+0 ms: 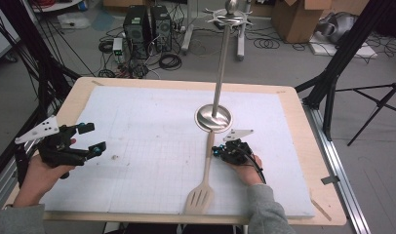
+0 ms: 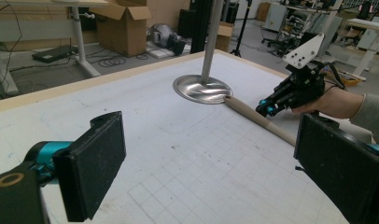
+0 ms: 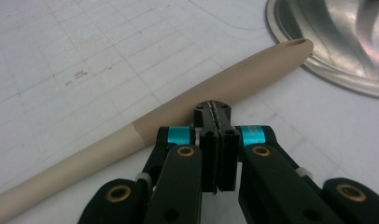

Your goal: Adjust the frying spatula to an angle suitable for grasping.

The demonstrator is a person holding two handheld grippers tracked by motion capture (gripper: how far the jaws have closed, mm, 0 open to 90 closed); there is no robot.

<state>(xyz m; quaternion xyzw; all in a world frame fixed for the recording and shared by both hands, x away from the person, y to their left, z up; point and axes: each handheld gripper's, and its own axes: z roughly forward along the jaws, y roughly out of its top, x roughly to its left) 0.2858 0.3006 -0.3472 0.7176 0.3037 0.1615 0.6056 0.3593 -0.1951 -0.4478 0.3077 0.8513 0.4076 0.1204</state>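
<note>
The work in hand looks like the approach to a pick-up: the right gripper [image 3: 214,148] has its fingers [image 3: 207,158] pressed flat together with nothing between them, and their tips sit right against the near side of the spatula [image 1: 204,174] handle, touching it or a hair short of it; the right gripper view cannot settle which. The spatula lies flat on the white gridded mat [image 1: 152,141] that covers the counter [image 1: 84,87], its handle running crosswise just ahead of those closed fingers, its tip reaching the rim of the metal stand's [image 1: 213,118] round base, its slotted blade back toward the person's side. To my eye nothing has been grasped yet. The next move would call for the right fingers to spread, straddle the handle and close on it; with the handle round and low on the mat, a shallow bite could roll it away. The spatula is pale beige, with a smooth tapered handle, a slightly darker sleeve at the far end and a broad slotted blade. The left gripper [image 1: 91,139] waits well off to the side, its fingers [image 2: 92,163] spread wide and empty, pointed toward the stand.
</note>
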